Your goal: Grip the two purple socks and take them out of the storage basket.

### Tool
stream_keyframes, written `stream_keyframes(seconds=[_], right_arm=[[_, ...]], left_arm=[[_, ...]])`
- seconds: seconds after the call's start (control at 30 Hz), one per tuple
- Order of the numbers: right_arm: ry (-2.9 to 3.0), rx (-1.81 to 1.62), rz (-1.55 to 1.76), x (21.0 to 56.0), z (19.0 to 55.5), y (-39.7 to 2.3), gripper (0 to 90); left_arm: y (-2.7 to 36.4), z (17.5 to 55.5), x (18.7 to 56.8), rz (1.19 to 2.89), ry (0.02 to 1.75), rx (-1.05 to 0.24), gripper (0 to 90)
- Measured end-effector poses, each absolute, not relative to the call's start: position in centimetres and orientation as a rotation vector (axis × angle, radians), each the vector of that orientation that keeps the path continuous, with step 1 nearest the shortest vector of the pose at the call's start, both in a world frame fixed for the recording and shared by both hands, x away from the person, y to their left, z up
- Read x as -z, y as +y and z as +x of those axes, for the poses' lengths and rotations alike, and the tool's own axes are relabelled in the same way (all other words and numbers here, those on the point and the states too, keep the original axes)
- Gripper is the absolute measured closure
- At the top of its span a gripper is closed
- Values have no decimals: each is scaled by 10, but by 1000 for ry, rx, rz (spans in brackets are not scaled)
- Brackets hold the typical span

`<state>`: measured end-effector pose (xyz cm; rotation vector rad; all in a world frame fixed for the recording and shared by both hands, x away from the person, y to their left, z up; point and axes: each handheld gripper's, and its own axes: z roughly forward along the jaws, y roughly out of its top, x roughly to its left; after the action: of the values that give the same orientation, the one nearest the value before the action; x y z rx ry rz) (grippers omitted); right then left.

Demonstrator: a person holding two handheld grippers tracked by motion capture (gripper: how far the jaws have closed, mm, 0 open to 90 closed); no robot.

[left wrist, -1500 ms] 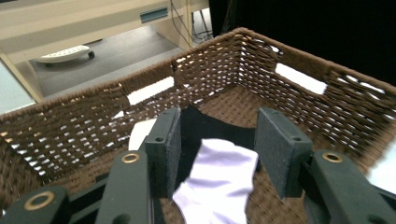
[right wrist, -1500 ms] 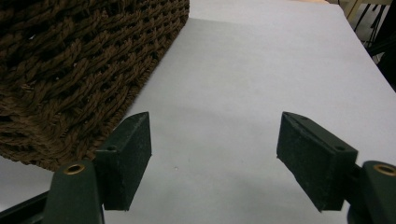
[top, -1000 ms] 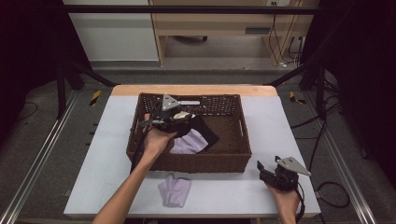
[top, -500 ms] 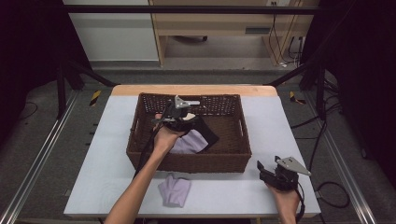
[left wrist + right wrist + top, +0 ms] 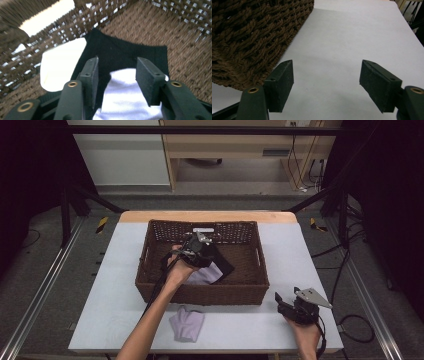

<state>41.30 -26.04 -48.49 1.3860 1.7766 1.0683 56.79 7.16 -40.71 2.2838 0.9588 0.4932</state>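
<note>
Left gripper advanced deeper into the basket, above the cloths.

Over the last second the left gripper [image 5: 200, 251] has moved from the basket's [image 5: 150, 285] 9 o'clock area toward its centre; it now hangs over the black cloth [image 5: 125, 53], which lies flat on the basket floor with a white cloth [image 5: 130, 100] on top and a second white piece [image 5: 61, 66] at its 9 o'clock edge. Its fingers [image 5: 91, 75] are spread, nothing between them, so no pick has been made; the likely next step is a descent onto the white cloth. The right gripper [image 5: 295, 307] is unchanged, resting on the bench [image 5: 310, 250] at the basket's 4 o'clock corner, fingers [image 5: 282, 85] spread and empty. A lilac cloth [image 5: 186, 324] lies on the bench at the basket's 6 o'clock.
</note>
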Motion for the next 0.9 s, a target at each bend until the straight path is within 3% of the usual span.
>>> stream_keyframes(seconds=[0.4, 0.8, 0.9], right_arm=[[1782, -1067, 1394, 485, 413, -260, 276], [1783, -1070, 1391, 485, 413, -260, 277], [1785, -1070, 1387, 485, 413, -260, 278]], left_arm=[[64, 576, 412, 2377, 955, -430, 535], [64, 586, 416, 2436, 961, -360, 706], [64, 586, 415, 2455, 968, -344, 810]])
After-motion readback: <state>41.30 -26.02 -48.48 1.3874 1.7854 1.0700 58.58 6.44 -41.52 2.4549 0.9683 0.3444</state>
